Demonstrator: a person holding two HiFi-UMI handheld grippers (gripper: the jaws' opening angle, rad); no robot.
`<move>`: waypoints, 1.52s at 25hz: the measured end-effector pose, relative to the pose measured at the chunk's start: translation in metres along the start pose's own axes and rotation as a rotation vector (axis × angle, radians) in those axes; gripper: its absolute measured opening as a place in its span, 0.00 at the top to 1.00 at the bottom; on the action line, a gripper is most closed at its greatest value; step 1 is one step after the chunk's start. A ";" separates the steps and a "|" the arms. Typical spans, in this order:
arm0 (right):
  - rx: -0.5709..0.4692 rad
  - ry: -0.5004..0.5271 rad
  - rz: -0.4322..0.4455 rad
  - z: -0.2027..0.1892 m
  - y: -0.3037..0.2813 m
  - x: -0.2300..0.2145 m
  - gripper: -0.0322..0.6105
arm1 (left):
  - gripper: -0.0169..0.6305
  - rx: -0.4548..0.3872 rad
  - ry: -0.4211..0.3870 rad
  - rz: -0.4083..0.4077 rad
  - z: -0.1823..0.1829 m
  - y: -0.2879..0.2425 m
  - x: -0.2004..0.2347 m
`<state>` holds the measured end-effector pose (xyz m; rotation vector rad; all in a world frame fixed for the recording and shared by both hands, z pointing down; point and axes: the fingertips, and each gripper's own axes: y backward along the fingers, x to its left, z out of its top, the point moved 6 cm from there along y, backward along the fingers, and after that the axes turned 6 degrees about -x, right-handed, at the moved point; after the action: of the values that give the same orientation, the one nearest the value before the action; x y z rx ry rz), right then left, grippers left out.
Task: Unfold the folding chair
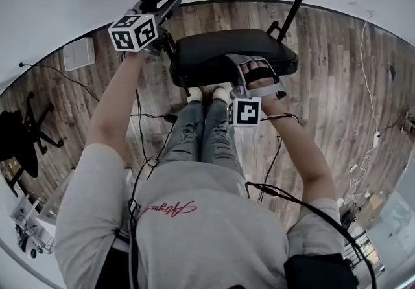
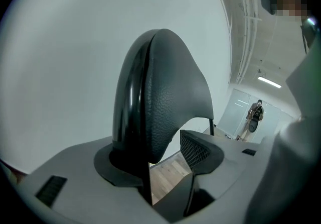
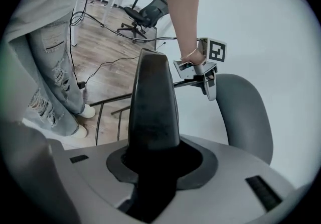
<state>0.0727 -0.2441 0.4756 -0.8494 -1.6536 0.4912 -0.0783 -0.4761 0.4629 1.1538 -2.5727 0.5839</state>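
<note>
Left claw (image 2: 165, 152) wide, pad clear of the backrest (image 2: 170, 92) edge sitting between its jaws. Right claw (image 3: 150, 132) clamped on the seat (image 3: 150, 97) near edge. Folding chair (image 1: 227, 48) stands on wood floor (image 1: 337, 87), seat level.

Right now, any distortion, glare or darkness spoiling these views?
Head view: fisheye bends the wood floor into an arc, lighting even. Left gripper view: a glossy streak runs down the chair backrest, close and sharp. Right gripper view: the seat is dark, with little detail.
</note>
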 end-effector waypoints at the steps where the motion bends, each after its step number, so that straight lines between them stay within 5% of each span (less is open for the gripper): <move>1: -0.006 0.006 -0.016 0.000 0.001 0.003 0.74 | 0.58 0.005 0.015 -0.004 -0.001 0.000 0.003; 9: -0.033 0.021 -0.114 0.002 0.011 0.018 0.74 | 0.61 -0.041 -0.009 0.018 -0.002 0.007 0.002; 18: -0.030 0.041 -0.121 0.004 0.040 0.070 0.71 | 0.61 -0.076 -0.314 0.278 -0.028 0.023 -0.018; 25: -0.062 0.112 -0.174 0.000 0.043 0.109 0.70 | 0.55 -0.139 -0.149 0.373 -0.054 0.039 0.015; 32: -0.089 0.158 -0.310 -0.007 0.054 0.166 0.68 | 0.50 -0.132 0.033 0.325 -0.081 0.040 0.037; 38: -0.115 0.182 -0.405 -0.010 0.069 0.204 0.68 | 0.51 -0.184 0.012 0.321 -0.092 0.060 0.014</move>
<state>0.0844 -0.0472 0.5628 -0.5985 -1.6399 0.0373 -0.1266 -0.4067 0.5344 0.6825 -2.7527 0.4046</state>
